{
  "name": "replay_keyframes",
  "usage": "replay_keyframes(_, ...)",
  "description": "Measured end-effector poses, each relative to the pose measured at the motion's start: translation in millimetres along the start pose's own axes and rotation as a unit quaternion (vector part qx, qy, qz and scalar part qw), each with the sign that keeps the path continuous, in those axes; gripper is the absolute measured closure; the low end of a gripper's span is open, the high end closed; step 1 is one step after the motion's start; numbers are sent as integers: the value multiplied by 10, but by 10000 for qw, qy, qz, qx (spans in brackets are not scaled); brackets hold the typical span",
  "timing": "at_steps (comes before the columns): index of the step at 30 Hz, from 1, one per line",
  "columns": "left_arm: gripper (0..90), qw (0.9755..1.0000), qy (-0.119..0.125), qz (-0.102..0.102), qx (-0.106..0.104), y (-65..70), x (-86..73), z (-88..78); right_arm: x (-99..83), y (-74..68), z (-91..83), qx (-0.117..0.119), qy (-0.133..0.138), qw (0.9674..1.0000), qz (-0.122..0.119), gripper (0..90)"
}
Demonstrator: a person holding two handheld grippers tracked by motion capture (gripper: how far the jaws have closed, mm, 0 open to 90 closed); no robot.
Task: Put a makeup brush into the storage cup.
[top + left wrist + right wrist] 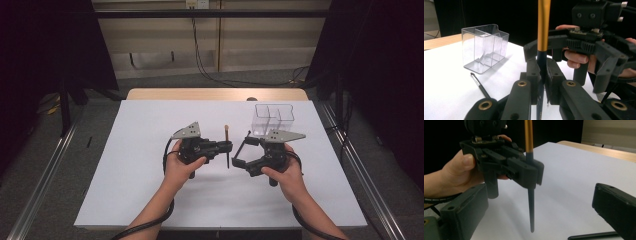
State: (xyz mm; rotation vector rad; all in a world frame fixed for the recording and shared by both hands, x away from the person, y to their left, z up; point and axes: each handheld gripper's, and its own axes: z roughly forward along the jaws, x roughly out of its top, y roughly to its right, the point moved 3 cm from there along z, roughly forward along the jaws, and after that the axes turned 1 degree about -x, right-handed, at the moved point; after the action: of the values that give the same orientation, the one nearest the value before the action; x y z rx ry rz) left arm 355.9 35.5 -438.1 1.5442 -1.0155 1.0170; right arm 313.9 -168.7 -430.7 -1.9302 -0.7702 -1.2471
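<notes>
Near edge, left: left gripper is clamped tight on a brush, held upright above the white table.
Near edge, right: right gripper stands wide apart, nothing between its jaws, just beside the brush.
Middle: second brush lies flat on the table.
Far right: clear organizer stands upright, well apart from the held brush.

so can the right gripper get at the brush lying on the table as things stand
Probably yes: the right gripper is open and holds nothing, and the thin brush lies flat on the white table close by. The left gripper with its upright brush isn't over it.
</notes>
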Motion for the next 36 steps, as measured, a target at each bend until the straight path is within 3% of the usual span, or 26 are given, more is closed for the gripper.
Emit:
replay_keyframes(10,830,10000,-44,32,16,6,15,9,163,-3,-17,-104,111,9999,66,0)
replay_keyframes(15,830,10000,-48,50,26,12,26,12,253,-38,-17,-77,171,9998,-23,57)
replay_keyframes(30,830,9999,-93,112,40,28,27,24,331,-104,39,56,316,9993,-175,561)
replay_keyframes(36,831,9998,-92,152,19,41,28,33,345,-113,80,64,272,9994,-183,670)
